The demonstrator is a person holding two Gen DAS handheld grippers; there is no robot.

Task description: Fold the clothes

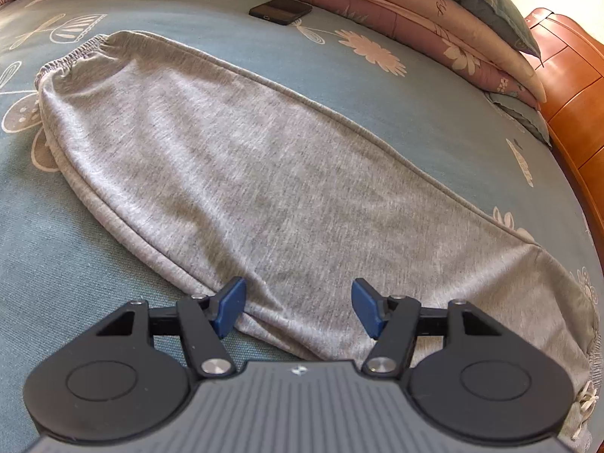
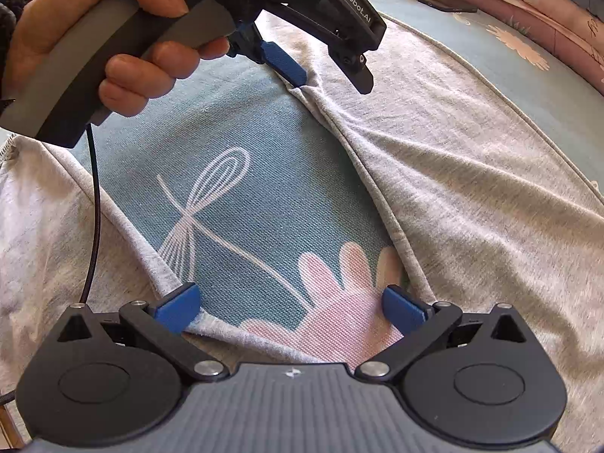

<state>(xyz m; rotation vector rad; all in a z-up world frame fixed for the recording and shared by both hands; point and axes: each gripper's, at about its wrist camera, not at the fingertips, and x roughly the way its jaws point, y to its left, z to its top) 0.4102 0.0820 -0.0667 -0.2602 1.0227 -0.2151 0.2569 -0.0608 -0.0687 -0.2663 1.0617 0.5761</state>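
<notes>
Grey sweatpants lie spread flat on the blue floral bedsheet, legs apart. Left gripper part-open over the inner leg edge; right gripper wide, empty. Best pinch both layers squarely at the seam before lifting.

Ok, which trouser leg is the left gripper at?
The leg stretching toward the phone; the left gripper is at its inner edge. The other leg lies apart.
</notes>
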